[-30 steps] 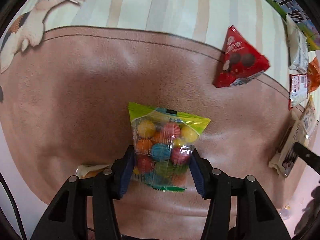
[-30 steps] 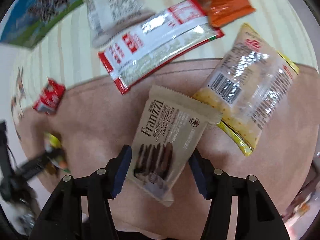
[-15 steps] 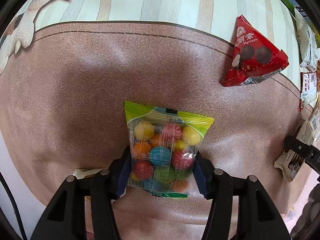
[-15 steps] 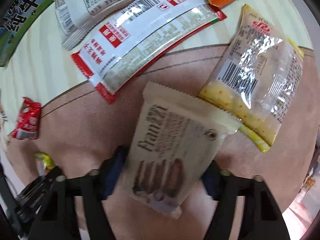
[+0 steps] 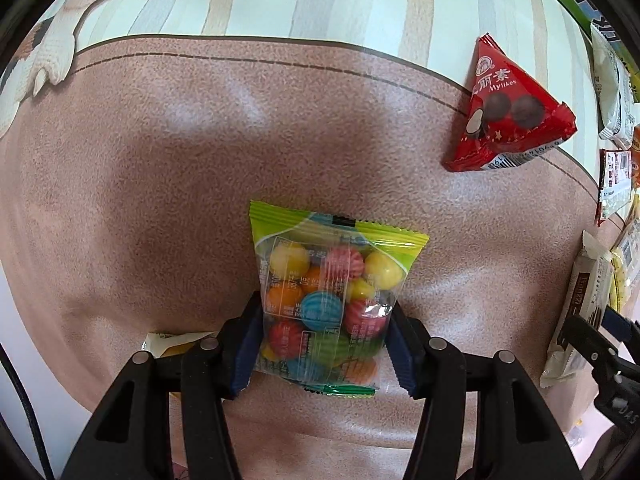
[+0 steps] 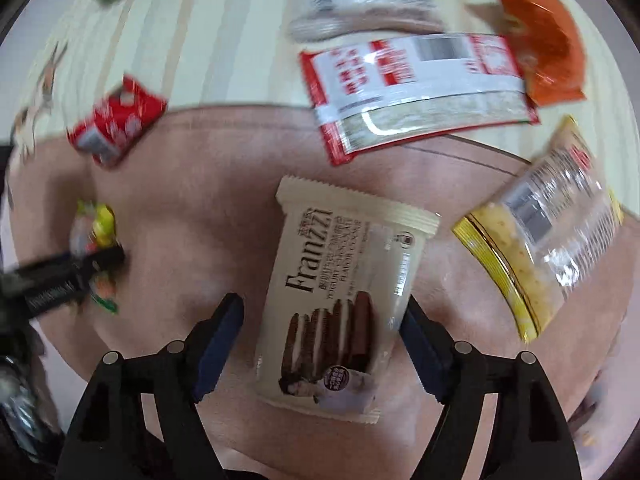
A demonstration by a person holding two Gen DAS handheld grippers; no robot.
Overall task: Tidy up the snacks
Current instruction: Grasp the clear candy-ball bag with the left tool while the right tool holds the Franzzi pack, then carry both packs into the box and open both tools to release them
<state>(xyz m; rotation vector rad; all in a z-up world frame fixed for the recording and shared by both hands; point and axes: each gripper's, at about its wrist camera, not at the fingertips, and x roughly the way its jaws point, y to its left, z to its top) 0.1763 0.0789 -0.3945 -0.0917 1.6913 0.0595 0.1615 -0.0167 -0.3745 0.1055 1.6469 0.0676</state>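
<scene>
A clear bag of coloured candy balls (image 5: 332, 264) with a green top hangs upright in my left gripper (image 5: 324, 320), whose blue pads press on both its sides just above the brown mat (image 5: 160, 160). A beige Franzzi cookie packet (image 6: 340, 264) lies on the mat between the fingers of my right gripper (image 6: 322, 308). Its jaws are opening: the left pad stands clear of the packet and the right pad is at its edge. The right wrist view also catches the left gripper (image 6: 72, 268) and the candy bag (image 6: 96, 224) at the far left.
A red triangular Mylikes pack (image 5: 508, 112) lies at the mat's far edge. Beyond the cookie packet lie a red-and-white long packet (image 6: 416, 88), an orange packet (image 6: 540, 40), a white packet (image 6: 360, 0) and a yellow clear-fronted packet (image 6: 548, 232). A yellowish packet (image 5: 172, 340) lies under my left gripper.
The right gripper's jaws have spread away from the cookie packet, and its view has swung and rolled. The left gripper has sunk a little toward the mat with the candy bag.
</scene>
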